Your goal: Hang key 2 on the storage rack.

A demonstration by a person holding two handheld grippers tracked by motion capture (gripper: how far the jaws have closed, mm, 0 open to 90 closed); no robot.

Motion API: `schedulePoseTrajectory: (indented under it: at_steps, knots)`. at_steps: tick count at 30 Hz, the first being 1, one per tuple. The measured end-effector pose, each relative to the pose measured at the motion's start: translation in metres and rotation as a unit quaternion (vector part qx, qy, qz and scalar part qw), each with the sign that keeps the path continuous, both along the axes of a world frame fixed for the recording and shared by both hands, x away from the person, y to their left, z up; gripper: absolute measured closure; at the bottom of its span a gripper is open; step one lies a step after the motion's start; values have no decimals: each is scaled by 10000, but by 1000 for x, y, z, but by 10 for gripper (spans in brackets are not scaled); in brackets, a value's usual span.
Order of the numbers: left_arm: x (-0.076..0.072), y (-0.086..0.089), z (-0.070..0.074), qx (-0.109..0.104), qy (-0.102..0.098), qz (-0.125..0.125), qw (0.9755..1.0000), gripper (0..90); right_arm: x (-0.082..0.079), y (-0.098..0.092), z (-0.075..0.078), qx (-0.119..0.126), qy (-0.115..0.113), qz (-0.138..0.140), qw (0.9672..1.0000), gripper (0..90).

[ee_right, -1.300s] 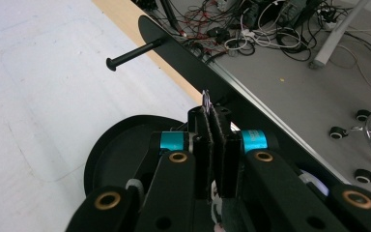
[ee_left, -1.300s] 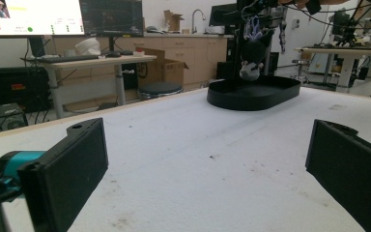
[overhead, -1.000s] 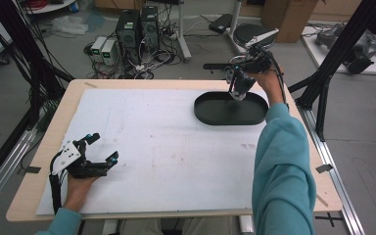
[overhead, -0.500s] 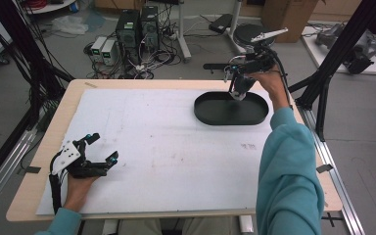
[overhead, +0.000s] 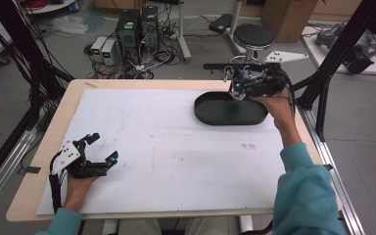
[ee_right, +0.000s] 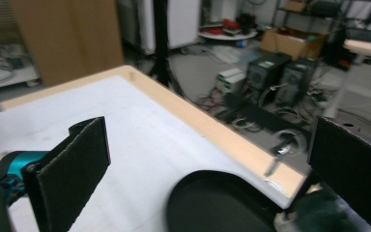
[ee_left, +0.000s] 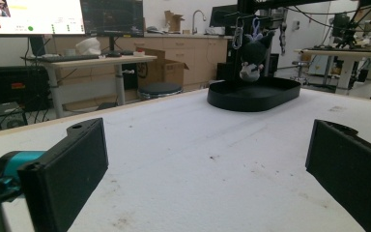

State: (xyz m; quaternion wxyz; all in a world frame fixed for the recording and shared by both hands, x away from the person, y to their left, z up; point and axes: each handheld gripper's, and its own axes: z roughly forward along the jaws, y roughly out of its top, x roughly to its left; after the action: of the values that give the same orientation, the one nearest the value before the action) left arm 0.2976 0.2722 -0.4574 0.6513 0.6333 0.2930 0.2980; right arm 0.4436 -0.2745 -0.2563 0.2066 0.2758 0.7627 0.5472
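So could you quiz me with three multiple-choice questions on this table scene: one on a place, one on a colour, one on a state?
1. Where does the oval tray lie on the table?
A far right part
B near left corner
C centre

2. What colour is the tray?
A white
B black
C red

3. How do the right tongs stand?
A shut on a cup
B shut on nothing
C open

Answers: 1 A, the high view shows it at the far right. 2 B, it is black in both views. 3 C, the jaws stand wide apart with nothing between them.
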Motion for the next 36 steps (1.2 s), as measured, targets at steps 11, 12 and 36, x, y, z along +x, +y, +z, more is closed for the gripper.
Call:
schedulePoseTrajectory:
  at_steps: [11, 12, 36]
  knots:
    - [0, 0, 0, 7, 2, 4, 10000, 17, -80, -13, -68, 332, -316, 28, 9989, 6]
    - [0, 0, 0, -2, 9, 20, 10000, 17, -87, -15, -76, 455, -318, -7, 9985, 6]
    - [-1, 0, 0, 51, -9, 19, 10000, 17, -134, -34, -195, 932, -602, -734, 9911, 6]
